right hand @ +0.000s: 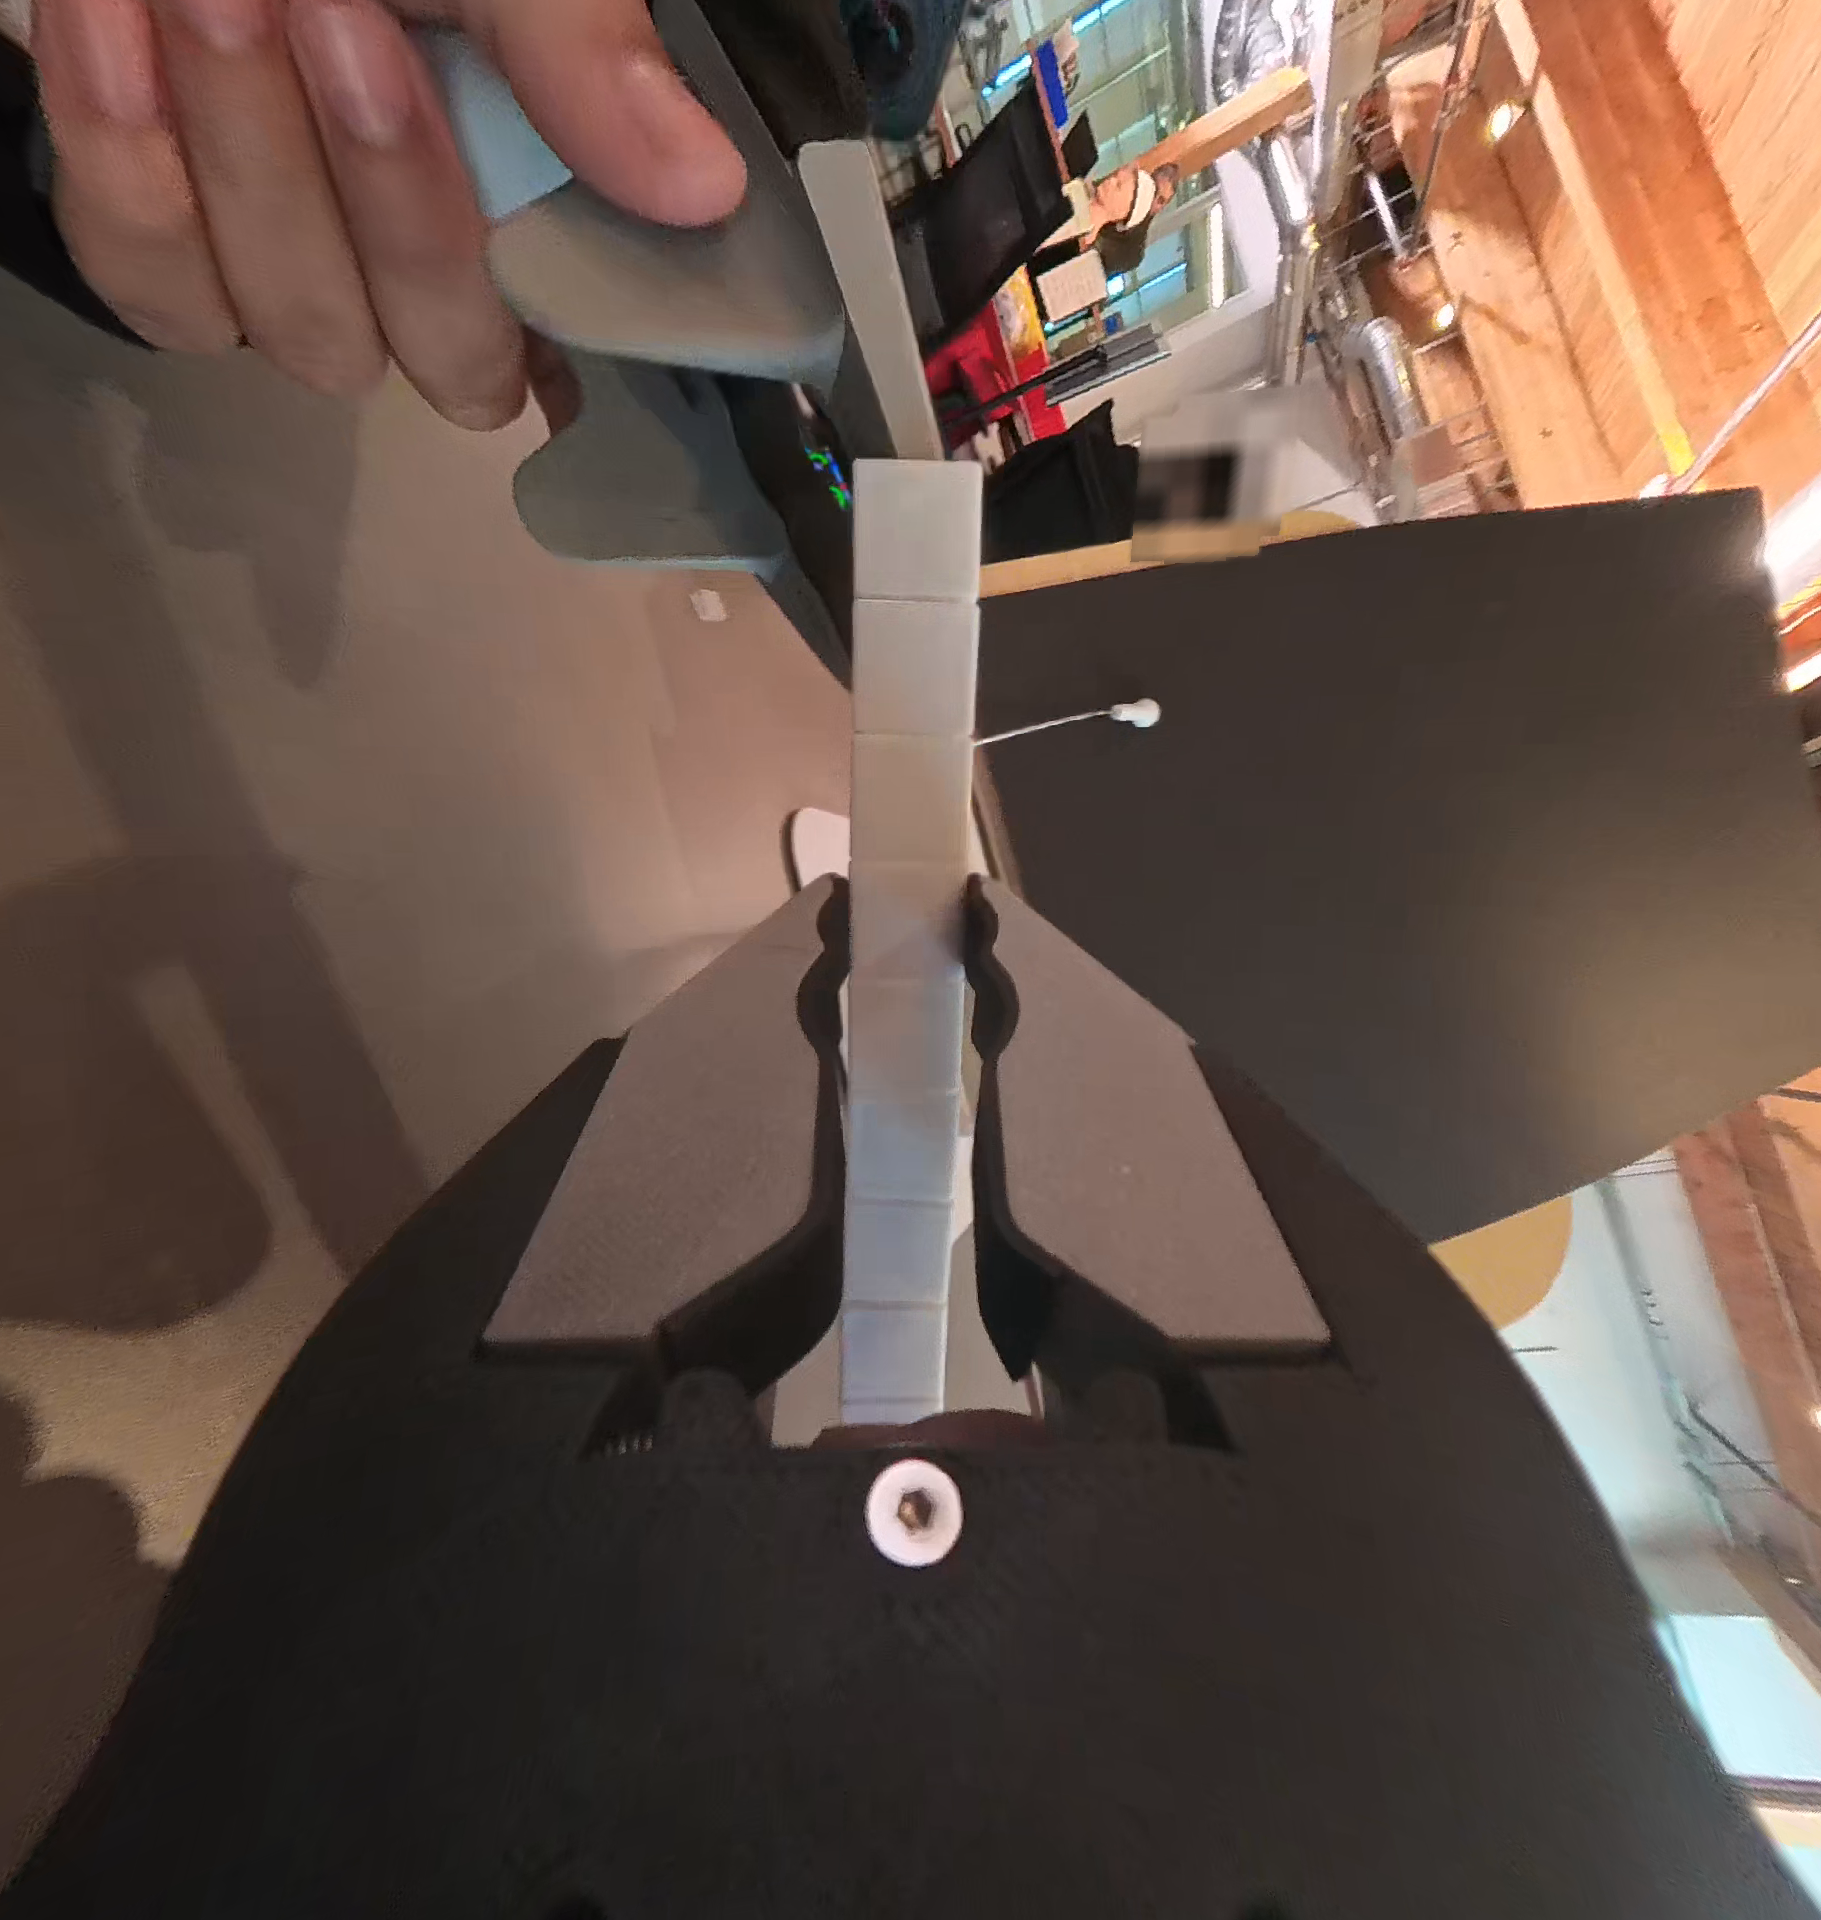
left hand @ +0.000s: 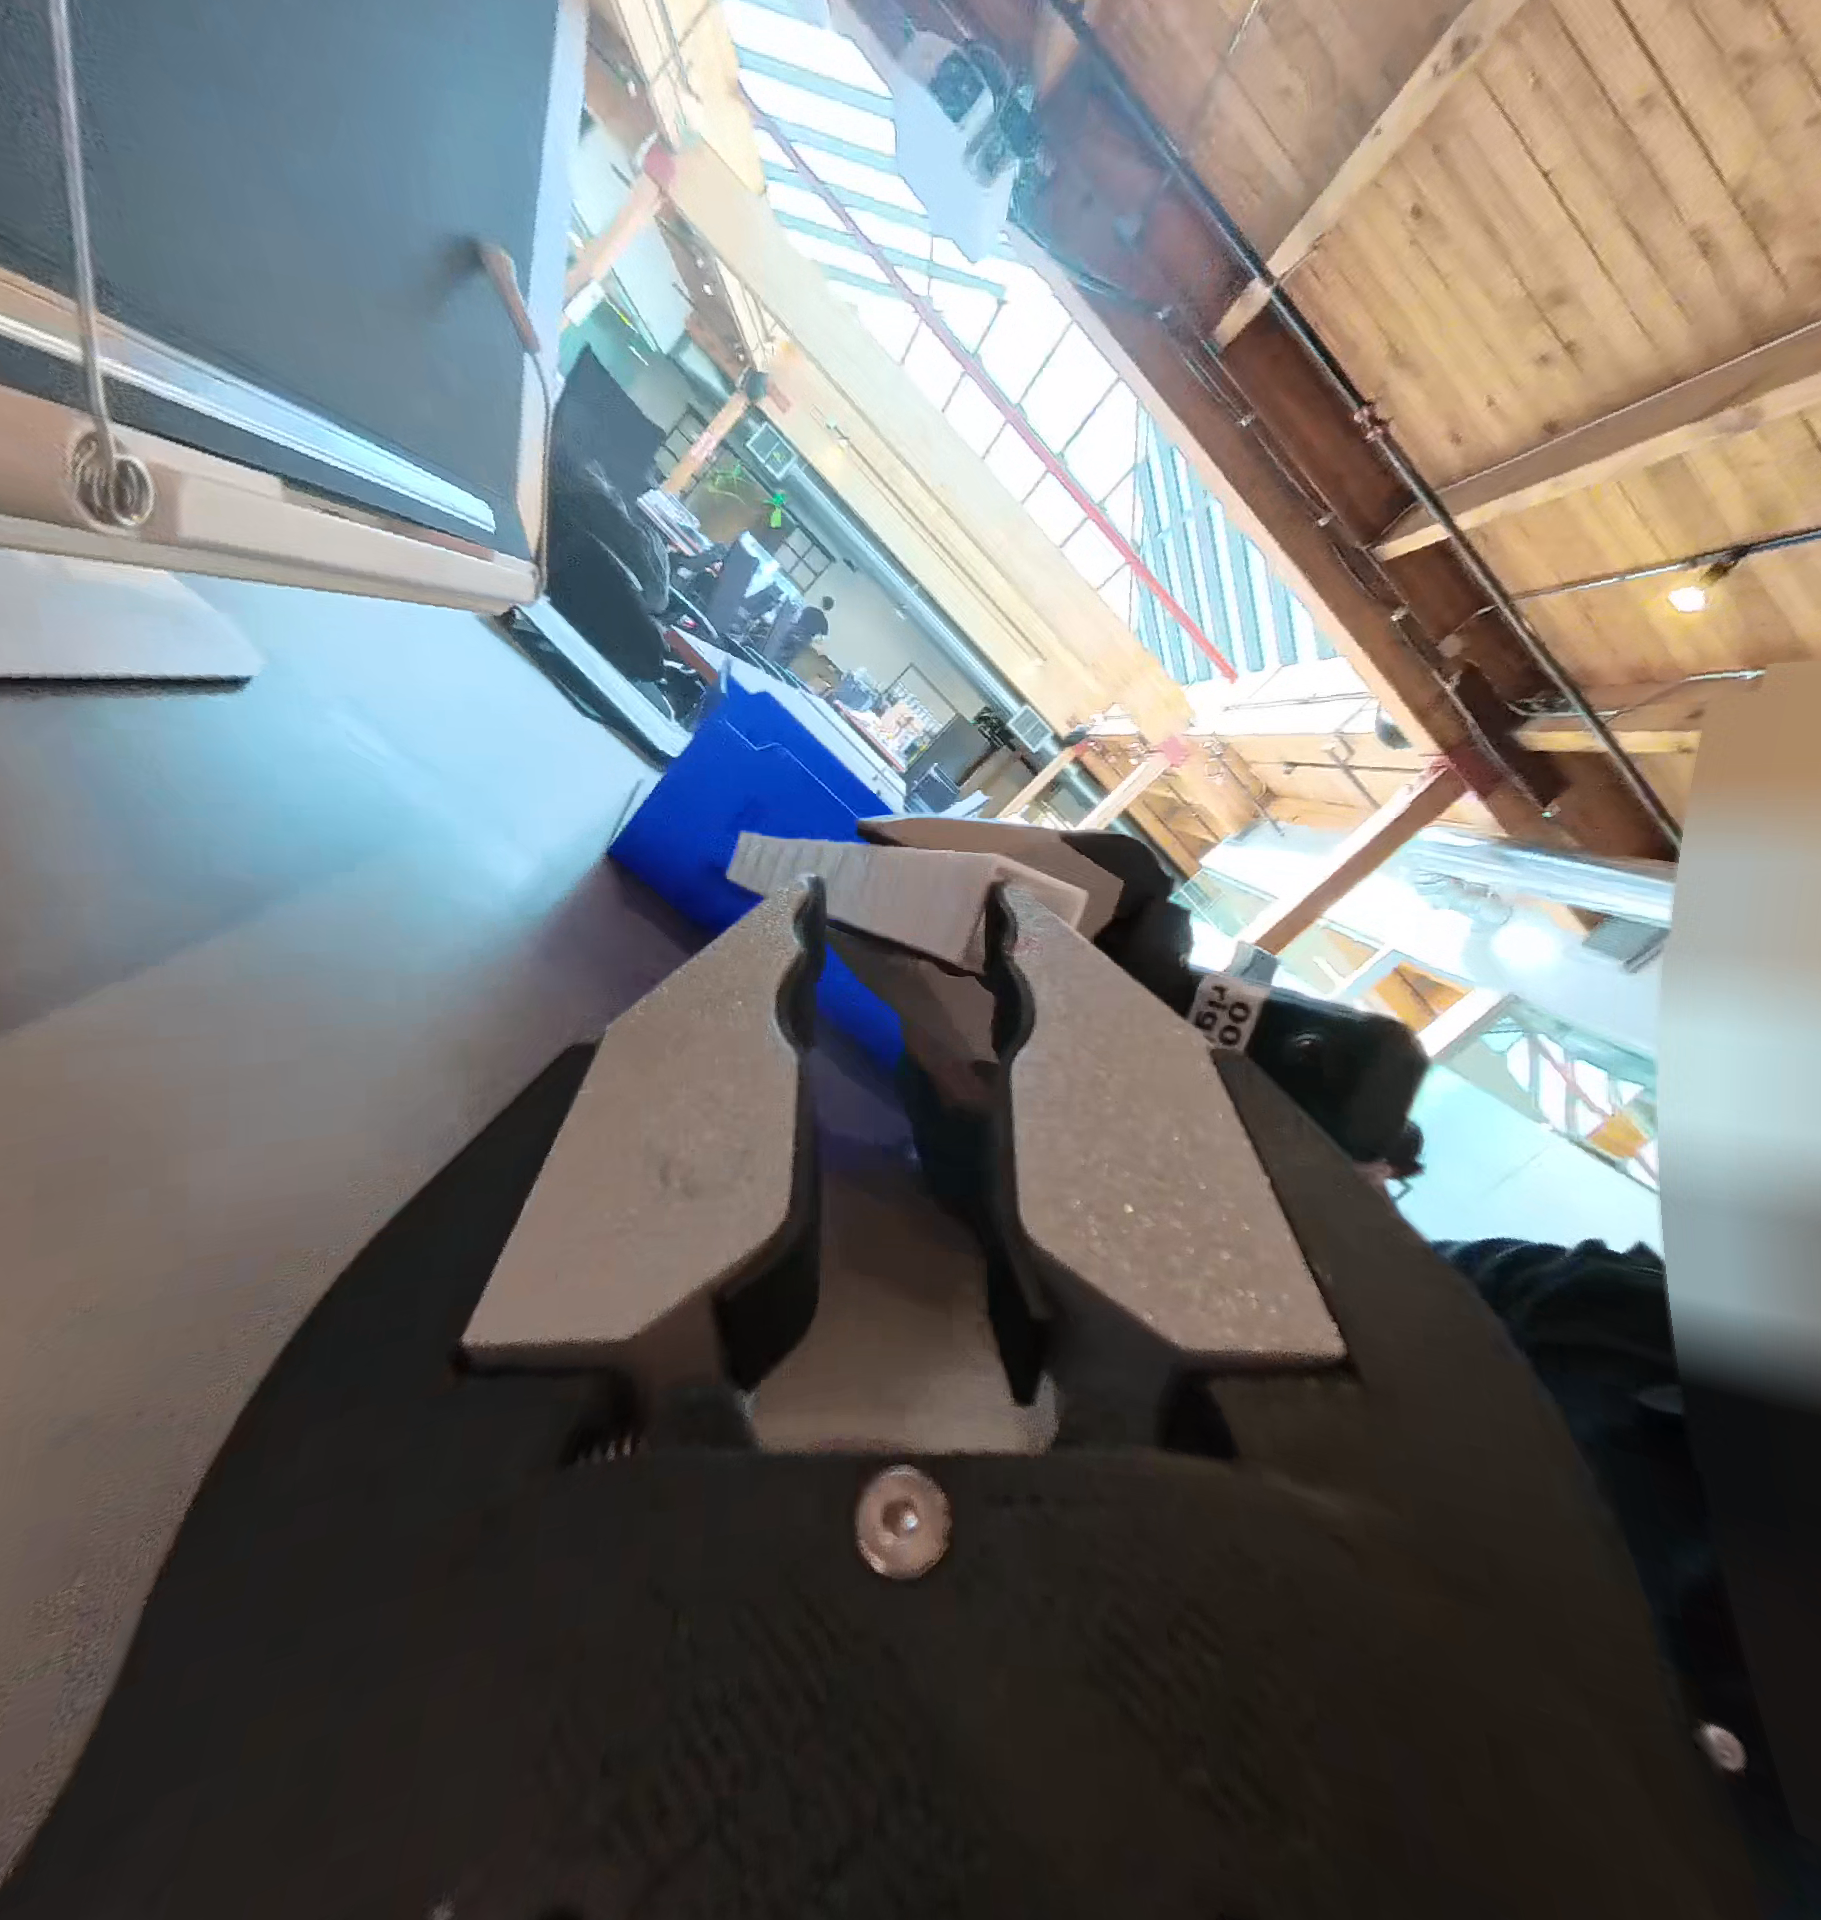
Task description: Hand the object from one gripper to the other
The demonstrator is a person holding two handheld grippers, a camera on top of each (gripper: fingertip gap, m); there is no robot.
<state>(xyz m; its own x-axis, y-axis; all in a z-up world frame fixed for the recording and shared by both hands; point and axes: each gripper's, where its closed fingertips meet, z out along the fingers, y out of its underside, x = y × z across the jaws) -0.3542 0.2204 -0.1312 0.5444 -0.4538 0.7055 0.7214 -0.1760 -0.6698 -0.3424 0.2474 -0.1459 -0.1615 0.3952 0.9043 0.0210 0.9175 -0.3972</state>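
Right wrist view: one right gripper (right hand: 906, 896) fills the lower half of the frame. Its two grey fingers are clamped on a single white segmented bar (right hand: 916, 665), which runs straight up the middle of the frame between them. The bar is scored crosswise into blocks. Three whole blocks stand clear above the fingertips, and more lie back between the fingers toward one pale screw head (right hand: 913, 1512) in the black body.

At upper left one bare hand (right hand: 314, 187) grips a grey-blue handle (right hand: 657, 270). A pale grey finger-like strip (right hand: 870, 291) reaches down from there toward the bar's far end. Whether it touches the bar is unclear.

At right one black board (right hand: 1405, 831) carries a thin wire with a white bead (right hand: 1145, 713).

In the left wrist view, the left gripper (left hand: 906, 909) shows two grey fingers with a plain gap between them. The bar crosses at their tips in mid-frame, and I cannot tell whether they pinch it or merely flank it.

Past the tips, on the right gripper's black body, one small white label (left hand: 1233, 1006) bears black characters, partly cut off. One blue bin (left hand: 760, 821) sits just left of the bar. One metal screw head (left hand: 903, 1522) sits at lower centre.
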